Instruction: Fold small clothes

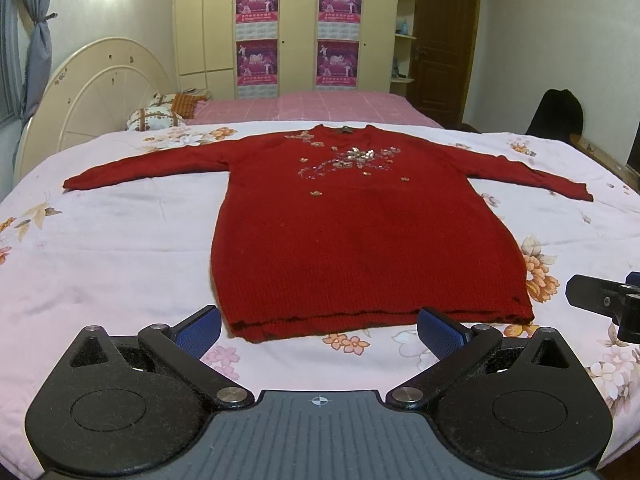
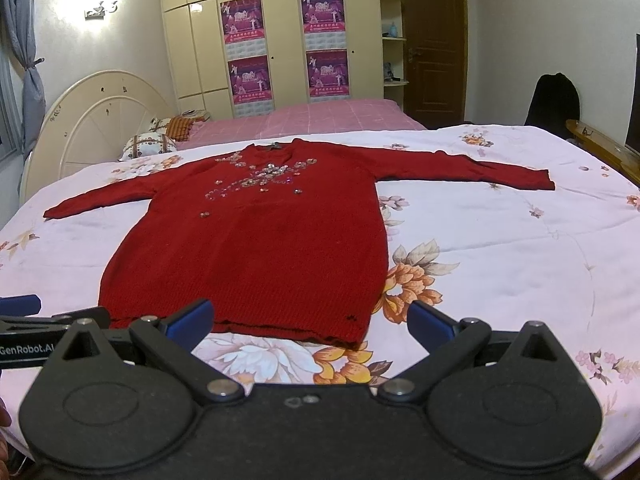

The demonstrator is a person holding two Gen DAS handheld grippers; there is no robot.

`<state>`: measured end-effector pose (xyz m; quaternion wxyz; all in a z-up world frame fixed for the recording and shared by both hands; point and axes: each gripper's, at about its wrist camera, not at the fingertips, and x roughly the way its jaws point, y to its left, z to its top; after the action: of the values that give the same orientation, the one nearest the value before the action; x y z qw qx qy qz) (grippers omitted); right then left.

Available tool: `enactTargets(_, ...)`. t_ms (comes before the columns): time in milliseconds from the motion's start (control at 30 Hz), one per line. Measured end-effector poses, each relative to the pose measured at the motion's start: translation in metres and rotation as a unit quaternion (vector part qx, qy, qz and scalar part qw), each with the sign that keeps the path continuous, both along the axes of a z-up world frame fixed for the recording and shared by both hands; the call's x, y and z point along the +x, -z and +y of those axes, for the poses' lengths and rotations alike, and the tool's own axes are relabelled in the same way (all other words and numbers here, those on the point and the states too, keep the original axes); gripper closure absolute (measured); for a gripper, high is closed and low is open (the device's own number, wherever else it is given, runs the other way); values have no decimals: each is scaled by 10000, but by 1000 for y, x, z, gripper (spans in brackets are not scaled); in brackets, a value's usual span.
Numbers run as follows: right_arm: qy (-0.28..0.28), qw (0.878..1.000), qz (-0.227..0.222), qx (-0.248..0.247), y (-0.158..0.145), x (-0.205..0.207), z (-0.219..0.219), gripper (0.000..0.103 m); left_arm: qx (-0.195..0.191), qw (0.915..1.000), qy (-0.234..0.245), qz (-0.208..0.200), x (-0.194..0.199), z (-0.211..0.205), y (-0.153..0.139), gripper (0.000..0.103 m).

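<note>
A red knitted sweater with sequin flowers on the chest lies flat, face up, on a floral quilt. Both sleeves are spread out sideways and the hem is nearest to me. My left gripper hovers open just short of the hem, nothing between its blue pads. My right gripper is open too, above the hem's right corner, and holds nothing. Part of the right gripper shows at the right edge of the left wrist view. The left gripper shows at the left edge of the right wrist view.
Behind the quilt lie a pink checked sheet and patterned pillows by a cream headboard. A wardrobe with posters, a brown door and a dark chair stand beyond the bed. A wooden ledge runs at far right.
</note>
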<state>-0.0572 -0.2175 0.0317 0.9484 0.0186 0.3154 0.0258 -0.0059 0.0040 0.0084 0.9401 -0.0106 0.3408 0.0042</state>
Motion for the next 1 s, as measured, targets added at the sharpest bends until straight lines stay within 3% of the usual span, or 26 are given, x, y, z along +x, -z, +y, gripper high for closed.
enactTargets(1000,-7,10000,-38,14,-1,-3,-3,1,70,10000,-37,-31,1,-3,-2,0)
